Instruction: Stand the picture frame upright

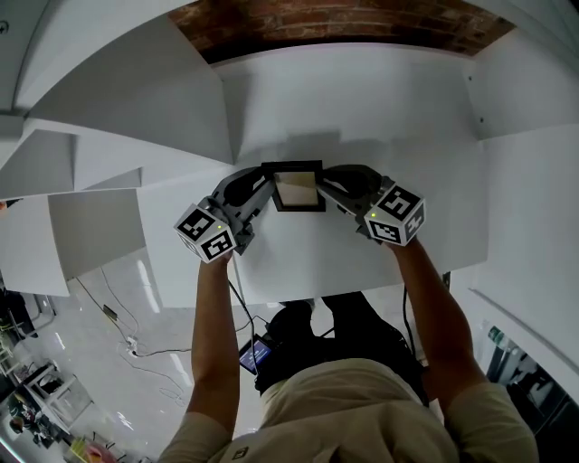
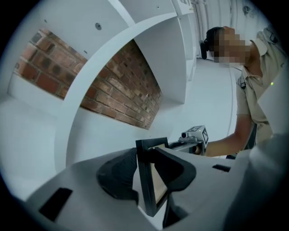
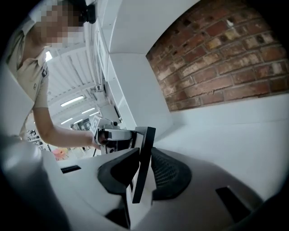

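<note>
The picture frame point(image 1: 298, 185) stands upright on the white shelf point(image 1: 380, 108), well in front of the brick wall point(image 1: 335, 23). The left gripper point(image 1: 256, 190) has its jaws parted loosely around the frame's left edge. The right gripper point(image 1: 335, 188) has its jaws clamped on the right edge.

Even, bright light; the picture frame point(image 1: 298, 189) casts a faint shadow on the white shelf point(image 1: 380, 108). Fisheye edges curve, corners darken.

White shelving point(image 1: 362, 108), brick wall point(image 1: 335, 23), perhaps glossy floor point(image 1: 118, 307)
</note>
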`<state>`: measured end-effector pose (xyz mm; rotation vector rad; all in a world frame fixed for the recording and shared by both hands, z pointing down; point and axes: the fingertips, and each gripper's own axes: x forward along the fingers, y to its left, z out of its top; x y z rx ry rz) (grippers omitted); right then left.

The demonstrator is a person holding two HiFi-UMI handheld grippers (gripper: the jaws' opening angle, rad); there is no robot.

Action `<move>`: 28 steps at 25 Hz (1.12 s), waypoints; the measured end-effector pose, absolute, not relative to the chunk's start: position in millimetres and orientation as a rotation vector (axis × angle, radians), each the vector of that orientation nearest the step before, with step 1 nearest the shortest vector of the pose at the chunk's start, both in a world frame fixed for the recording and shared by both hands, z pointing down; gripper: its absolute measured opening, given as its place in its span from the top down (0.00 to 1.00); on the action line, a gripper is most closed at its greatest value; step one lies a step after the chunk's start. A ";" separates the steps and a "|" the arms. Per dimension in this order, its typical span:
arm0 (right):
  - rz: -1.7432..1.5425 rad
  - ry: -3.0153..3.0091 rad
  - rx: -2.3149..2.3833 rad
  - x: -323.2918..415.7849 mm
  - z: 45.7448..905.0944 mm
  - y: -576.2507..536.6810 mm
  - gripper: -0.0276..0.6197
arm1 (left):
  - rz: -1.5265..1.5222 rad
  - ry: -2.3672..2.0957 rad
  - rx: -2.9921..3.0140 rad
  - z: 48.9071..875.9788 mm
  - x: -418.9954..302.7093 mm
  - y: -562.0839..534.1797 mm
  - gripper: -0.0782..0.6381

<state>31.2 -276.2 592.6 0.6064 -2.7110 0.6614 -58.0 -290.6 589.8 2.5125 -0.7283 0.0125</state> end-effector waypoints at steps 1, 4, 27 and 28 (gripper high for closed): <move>0.627 -2.695 0.605 32.8 593.0 -274.2 0.84 | 0.028 -0.724 2.528 587.6 -56.2 -287.5 0.74; 0.534 -2.649 0.592 35.0 593.6 -266.7 0.83 | 0.089 -0.696 2.583 581.4 -48.7 -276.7 0.74; 0.263 -2.477 0.585 40.2 588.6 -195.5 0.83 | 0.407 -0.614 2.798 570.3 -24.4 -195.2 0.74; 0.257 -2.472 0.585 40.3 589.2 -195.1 0.83 | 0.409 -0.616 2.801 570.2 -24.5 -195.0 0.74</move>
